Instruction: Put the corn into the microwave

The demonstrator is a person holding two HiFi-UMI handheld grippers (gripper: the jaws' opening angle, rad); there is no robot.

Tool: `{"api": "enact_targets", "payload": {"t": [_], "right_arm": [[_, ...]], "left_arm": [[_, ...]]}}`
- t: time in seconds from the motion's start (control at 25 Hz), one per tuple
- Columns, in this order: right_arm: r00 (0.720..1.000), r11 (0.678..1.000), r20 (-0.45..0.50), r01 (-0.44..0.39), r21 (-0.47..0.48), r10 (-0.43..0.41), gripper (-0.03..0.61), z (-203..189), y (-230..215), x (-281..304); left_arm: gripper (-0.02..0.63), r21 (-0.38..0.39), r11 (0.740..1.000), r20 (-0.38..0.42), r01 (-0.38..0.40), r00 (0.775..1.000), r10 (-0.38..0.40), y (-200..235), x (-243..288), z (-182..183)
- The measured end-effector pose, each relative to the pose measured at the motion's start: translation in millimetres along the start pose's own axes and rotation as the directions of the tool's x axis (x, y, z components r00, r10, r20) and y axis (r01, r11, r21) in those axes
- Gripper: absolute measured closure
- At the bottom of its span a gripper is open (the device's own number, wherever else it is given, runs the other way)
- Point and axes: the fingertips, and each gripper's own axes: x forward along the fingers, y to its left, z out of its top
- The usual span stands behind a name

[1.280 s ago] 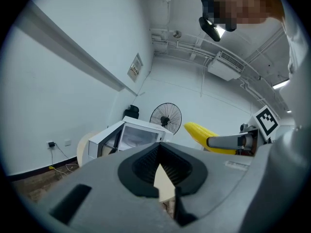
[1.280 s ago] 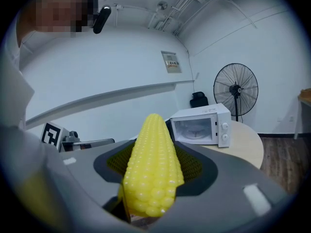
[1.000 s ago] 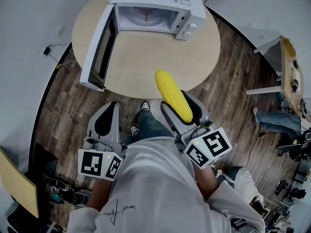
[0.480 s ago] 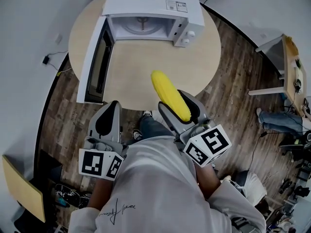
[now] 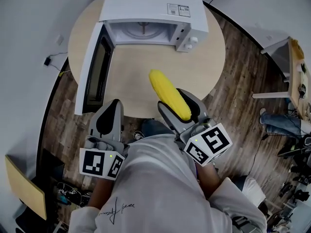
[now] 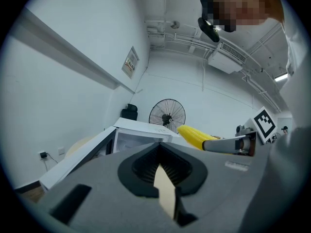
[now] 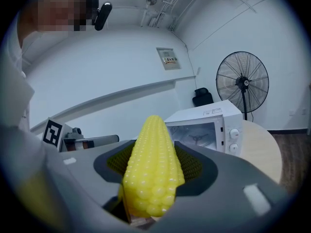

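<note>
A yellow corn cob [image 5: 168, 94] sticks out of my right gripper [image 5: 182, 111], which is shut on it; the cob's tip hangs over the near part of the round table [image 5: 146, 72]. In the right gripper view the corn [image 7: 151, 171] fills the jaws and points toward the white microwave [image 7: 209, 125]. That microwave [image 5: 150, 13] stands at the table's far side, its door [image 5: 95, 69] swung wide open to the left and its cavity with the glass turntable [image 5: 143, 30] showing. My left gripper [image 5: 108, 123] is shut and holds nothing, level with the table's near edge.
A standing fan [image 7: 242, 81] is behind the table, also seen as the fan [image 6: 167, 115] in the left gripper view. A second small table [image 5: 291, 67] stands at the right over wood flooring. A power cable [image 5: 51, 50] lies on the floor at the left.
The table and microwave have drawn slightly nearer in view; the corn's tip now reaches further over the tabletop. Both grippers keep their hold and posture.
</note>
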Motion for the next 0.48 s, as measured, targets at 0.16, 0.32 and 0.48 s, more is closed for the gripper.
{"api": "enact_targets", "payload": {"t": [0.16,0.32,0.48], "right_arm": [[1.0,1.0,-0.003,-0.009,0.008,0.009,0.312,4,-15,9],[1.0,1.0,-0.008,-0.015,0.022,0.015,0.313,4,-28,17],[1.0,0.999,-0.015,-0.021,0.028,0.021,0.313,5,-42,24]], "left_arm": [[0.615,0.002,1.0,-0.007,-0.006,1.0,0.006,1,15,1],[0.615,0.0,1.0,-0.019,-0.012,1.0,0.012,4,32,0],[0.614,0.003,1.0,-0.024,-0.019,1.0,0.019,5,48,0]]}}
